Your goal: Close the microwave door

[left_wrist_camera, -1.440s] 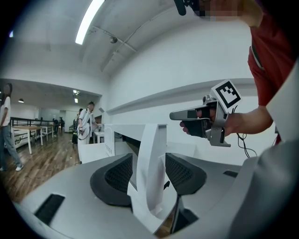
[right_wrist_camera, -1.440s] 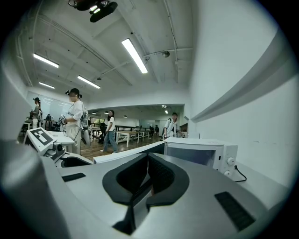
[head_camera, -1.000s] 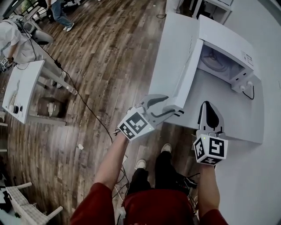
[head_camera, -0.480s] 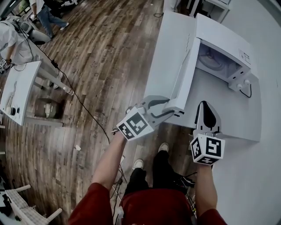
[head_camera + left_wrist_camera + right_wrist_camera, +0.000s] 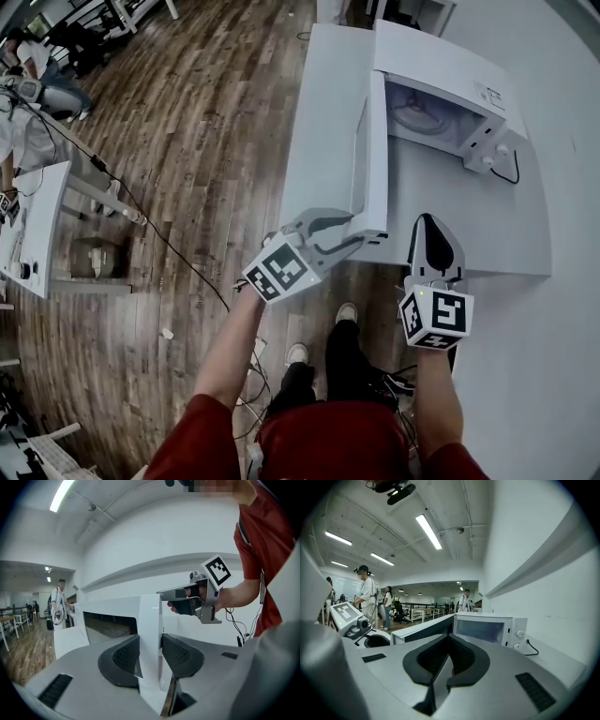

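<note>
White microwave door is standing open off the microwave on the counter, its free edge pinched by the left gripper, whose jaws have just been closing and could be slipping off that thin lip mid-swing; the right gripper is hovering clenched, empty.

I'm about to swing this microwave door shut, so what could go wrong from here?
1. The left gripper's jaws have just been closing on the very edge of the microwave door. That shallow hold may slip mid-swing.
2. One jaw sits on the door's inner side, so it could get pinched against the microwave unless released first.
3. The shut right gripper hovers apart, so nothing steadies the microwave if pushed.
</note>
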Available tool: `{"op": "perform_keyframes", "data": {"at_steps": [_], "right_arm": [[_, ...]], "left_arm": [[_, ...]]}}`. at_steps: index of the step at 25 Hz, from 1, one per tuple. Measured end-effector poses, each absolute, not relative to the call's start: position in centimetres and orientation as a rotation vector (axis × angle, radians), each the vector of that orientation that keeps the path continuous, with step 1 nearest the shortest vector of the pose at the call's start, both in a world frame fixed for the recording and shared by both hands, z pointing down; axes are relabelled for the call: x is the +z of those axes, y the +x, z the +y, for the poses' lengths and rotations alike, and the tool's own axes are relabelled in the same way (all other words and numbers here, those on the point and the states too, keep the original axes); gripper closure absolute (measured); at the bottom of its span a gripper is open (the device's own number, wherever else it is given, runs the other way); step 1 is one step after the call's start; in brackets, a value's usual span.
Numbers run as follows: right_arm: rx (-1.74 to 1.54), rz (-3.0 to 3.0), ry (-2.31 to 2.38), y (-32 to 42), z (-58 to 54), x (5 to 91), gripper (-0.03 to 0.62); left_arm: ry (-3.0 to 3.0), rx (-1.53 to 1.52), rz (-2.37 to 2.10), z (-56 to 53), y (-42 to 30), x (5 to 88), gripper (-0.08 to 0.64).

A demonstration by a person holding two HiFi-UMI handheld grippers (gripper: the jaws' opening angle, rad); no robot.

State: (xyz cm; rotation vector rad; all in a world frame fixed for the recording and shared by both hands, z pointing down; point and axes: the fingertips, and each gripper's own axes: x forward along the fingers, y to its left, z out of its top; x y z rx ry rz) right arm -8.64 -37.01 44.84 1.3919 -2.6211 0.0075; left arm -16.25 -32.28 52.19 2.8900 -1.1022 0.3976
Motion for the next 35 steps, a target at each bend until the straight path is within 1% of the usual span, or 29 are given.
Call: {"op": "perform_keyframes", "data": {"at_steps": [5,13,22,35], "right_arm": [[0.002,-2.594,1.452,-6.4,-37.4,44.7,0.565],[0.006,-2.525,1.595,-1.3,-37.6,44.6,0.565],[0.002,-2.479,1.709,4.1,-39.4,43.9,0.565],[-0.054,-2.506,1.786,9.9,-44.0,44.3,0.565]], "left_arm": [[2.915,0.405,-1.051,-32.8,-13.7,52.1,0.399],[2.9,0.336,-1.103,-34.8,-9.5,52.2,0.408],[2.826,0.282,-1.264,-37.8,-4.9,52.1,0.413],[2.704,0.218,-1.48,-43.4,0.7,51.7,0.419]]}}
